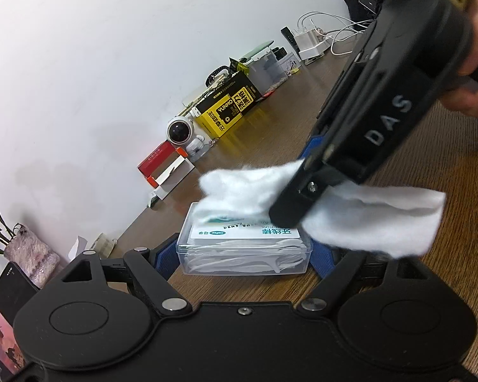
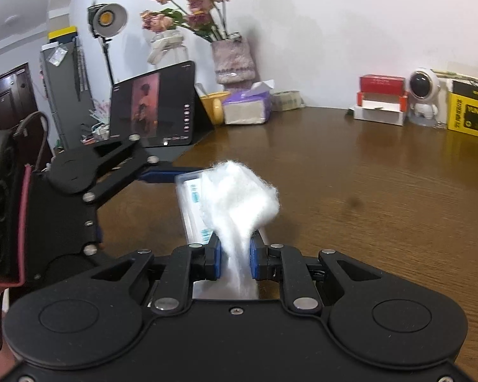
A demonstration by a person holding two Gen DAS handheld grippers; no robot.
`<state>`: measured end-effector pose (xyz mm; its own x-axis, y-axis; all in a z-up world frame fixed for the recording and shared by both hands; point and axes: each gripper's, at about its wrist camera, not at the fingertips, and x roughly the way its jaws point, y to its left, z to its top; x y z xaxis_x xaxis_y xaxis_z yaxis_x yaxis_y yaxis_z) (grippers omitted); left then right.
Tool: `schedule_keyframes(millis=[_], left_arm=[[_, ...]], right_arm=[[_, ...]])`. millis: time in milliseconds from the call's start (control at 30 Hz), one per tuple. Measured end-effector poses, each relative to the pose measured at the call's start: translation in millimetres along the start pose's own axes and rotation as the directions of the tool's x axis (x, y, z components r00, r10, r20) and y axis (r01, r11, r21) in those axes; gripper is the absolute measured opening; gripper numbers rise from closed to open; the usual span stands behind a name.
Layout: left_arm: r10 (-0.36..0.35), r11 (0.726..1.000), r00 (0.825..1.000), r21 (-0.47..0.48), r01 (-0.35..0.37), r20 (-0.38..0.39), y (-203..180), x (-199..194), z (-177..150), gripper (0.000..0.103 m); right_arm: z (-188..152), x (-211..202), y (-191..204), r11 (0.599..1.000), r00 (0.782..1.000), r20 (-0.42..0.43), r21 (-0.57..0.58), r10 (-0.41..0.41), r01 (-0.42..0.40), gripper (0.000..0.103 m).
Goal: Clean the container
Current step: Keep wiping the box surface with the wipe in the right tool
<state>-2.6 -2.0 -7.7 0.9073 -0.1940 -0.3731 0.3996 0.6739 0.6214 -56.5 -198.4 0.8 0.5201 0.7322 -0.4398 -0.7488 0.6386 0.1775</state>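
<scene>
Box pinned, pad wiping its lid.
Your left gripper [image 1: 243, 254] clamps the box [image 1: 243, 251] on the bench [image 2: 366, 175] so it cannot slide; your right gripper [image 2: 234, 254] pinches the pad [image 2: 239, 197] against the top.

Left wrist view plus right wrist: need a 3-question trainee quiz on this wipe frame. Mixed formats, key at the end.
1. True or false: the right gripper is shut on the white cloth.
2. Multiple choice: the clear plastic container sits
A. alone on the wooden table, untouched
B. between the left gripper's blue pads
C. on top of the yellow box
3. Fill in: the cloth lies over the container's ____ face.

Key: 1 true; 2 B; 3 top, the labelled lid.
</scene>
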Motion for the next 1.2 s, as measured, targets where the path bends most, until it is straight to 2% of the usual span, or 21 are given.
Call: schedule_keyframes(millis=[267,500,967,1200], left_arm=[[0.005,1.0,1.0,0.0,-0.005,-0.002,-1.7,0.5,3.0,0.081],[0.004,1.0,1.0,-0.001,-0.004,-0.002,-4.3,2.0,3.1,0.081],[0.002,1.0,1.0,-0.003,-0.002,-0.004,-9.7,3.1,3.6,0.081],[0.002,1.0,1.0,-0.003,-0.002,-0.004,-11.3,3.0,3.5,0.081]], right_arm=[[25.6,13.6,9.8,0.999,0.998,0.05,-0.031,0.042,-0.041,0.018],[38.8,24.7,5.1,1.0,0.997,0.082,-0.013,0.01,-0.009,0.018],[9.6,7.8,-8.7,0.997,0.998,0.015,0.024,-0.068,0.067,0.018],[2.5,1.4,5.1,1.0,1.0,0.027,-0.003,-0.008,0.008,0.018]])
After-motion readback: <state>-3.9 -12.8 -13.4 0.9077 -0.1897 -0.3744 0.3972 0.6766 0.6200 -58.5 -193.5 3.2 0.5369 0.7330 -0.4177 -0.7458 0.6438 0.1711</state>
